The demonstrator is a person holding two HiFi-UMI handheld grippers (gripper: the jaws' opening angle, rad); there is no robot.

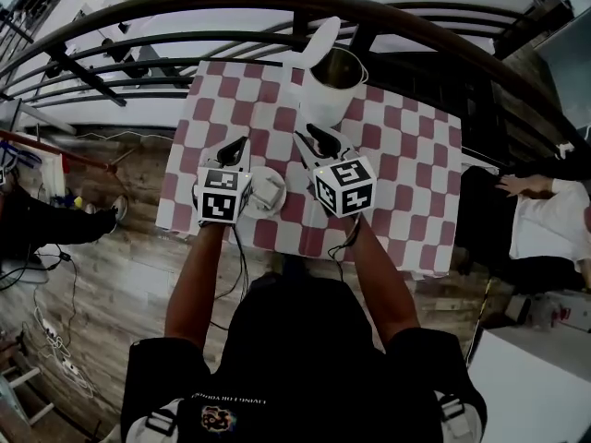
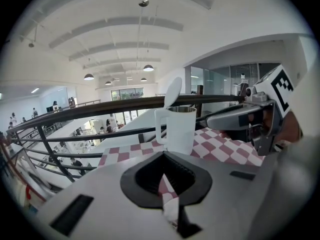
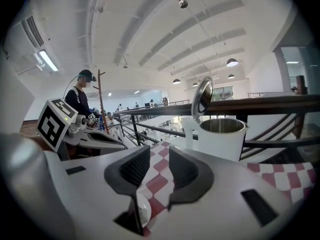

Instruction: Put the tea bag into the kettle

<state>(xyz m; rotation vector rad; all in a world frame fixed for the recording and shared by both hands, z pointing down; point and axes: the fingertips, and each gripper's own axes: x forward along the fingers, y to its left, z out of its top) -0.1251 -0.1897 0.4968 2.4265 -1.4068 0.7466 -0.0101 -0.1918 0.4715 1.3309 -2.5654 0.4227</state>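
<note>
A white kettle (image 1: 331, 83) stands at the far middle of the checked table (image 1: 416, 173), its lid tipped up and its steel mouth open. It also shows ahead in both gripper views, as kettle (image 2: 179, 129) and kettle (image 3: 222, 136). My left gripper (image 1: 233, 151) hovers near the table's left side, jaws closed to a point with nothing between them (image 2: 165, 156). My right gripper (image 1: 319, 140) sits just in front of the kettle, its jaws a small gap apart and empty (image 3: 159, 154). A small white dish (image 1: 268, 191) lies between the two grippers. I cannot make out a tea bag.
A dark curved railing (image 1: 185, 44) runs close behind the table, with a drop to a lower floor beyond. A seated person (image 1: 545, 220) is at the right of the table. Cables lie on the wooden floor (image 1: 55, 330) at the left.
</note>
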